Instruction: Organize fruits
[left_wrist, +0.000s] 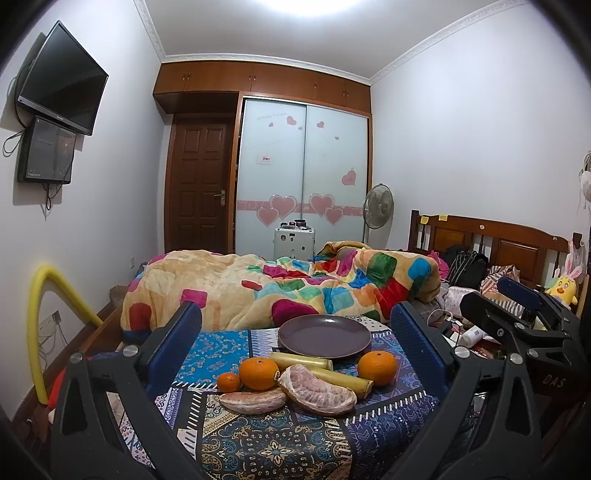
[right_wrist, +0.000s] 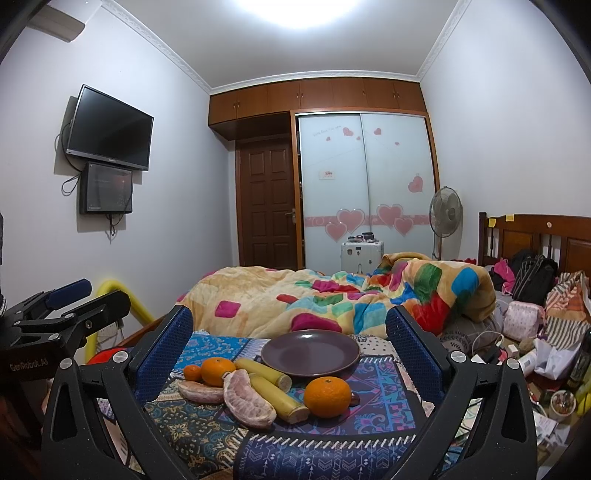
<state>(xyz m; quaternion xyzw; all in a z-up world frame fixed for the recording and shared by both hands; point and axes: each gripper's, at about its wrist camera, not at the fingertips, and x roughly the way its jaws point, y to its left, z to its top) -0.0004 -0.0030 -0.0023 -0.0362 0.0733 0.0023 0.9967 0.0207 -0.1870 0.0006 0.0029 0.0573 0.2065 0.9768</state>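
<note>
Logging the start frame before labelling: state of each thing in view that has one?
Plate: empty, flat on the cloth.
Left gripper: open, holding nothing.
Right gripper: open, holding nothing.
Pomelo pieces: peeled, on the cloth.
Oranges: unpeeled, off the plate.
Door: shut.
Television: screen dark.

Ahead of the spread fingers lie three oranges: two large (left_wrist: 259, 373) (left_wrist: 377, 363) and one small (left_wrist: 228, 382). Two pale yellow sticks (left_wrist: 300, 360) (left_wrist: 341, 378) (cut at the ends) lie just behind two peeled pomelo segments (left_wrist: 317, 390) (left_wrist: 252, 401). One empty purple plate (left_wrist: 324, 335) sits farthest out.
</note>
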